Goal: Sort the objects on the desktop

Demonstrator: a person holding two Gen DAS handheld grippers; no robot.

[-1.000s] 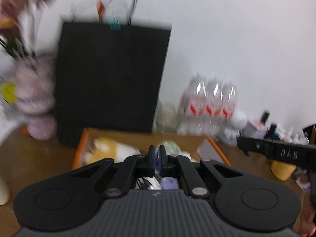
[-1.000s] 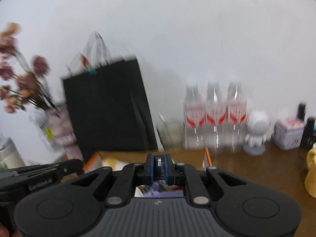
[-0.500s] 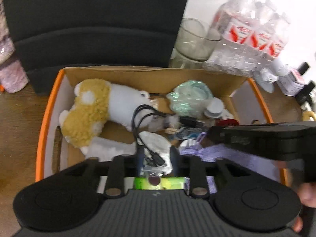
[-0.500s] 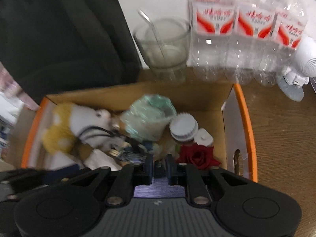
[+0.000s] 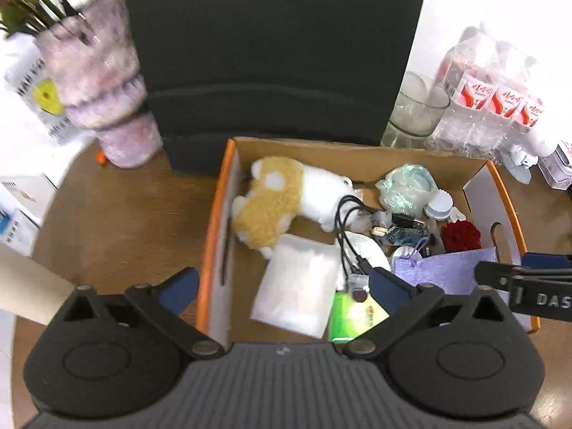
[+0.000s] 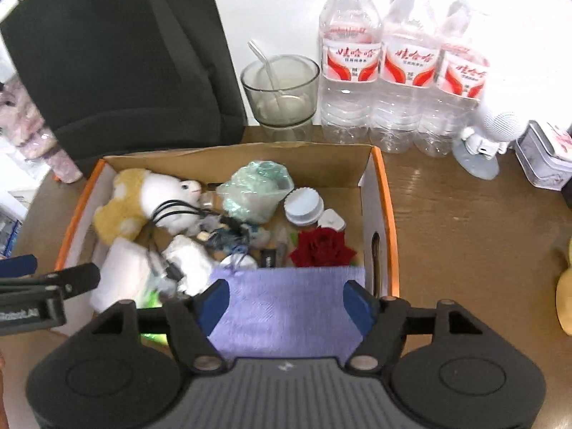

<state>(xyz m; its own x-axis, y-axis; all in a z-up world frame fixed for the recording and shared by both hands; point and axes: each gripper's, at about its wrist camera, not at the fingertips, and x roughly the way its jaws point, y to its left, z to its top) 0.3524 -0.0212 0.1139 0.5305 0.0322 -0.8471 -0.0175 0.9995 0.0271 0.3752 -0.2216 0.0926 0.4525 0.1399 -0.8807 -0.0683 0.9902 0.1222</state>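
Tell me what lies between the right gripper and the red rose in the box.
The purple cloth lies directly under the open right gripper, which has just been opening, and the red rose sits just past the cloth's far edge. Nothing covers the rose itself.

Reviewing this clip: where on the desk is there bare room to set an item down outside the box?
Bare wood lies right of the cardboard box, in front of the water bottles, and left of the box in front of the fuzzy vase. The box itself is crowded: plush toy, cables, purple cloth.
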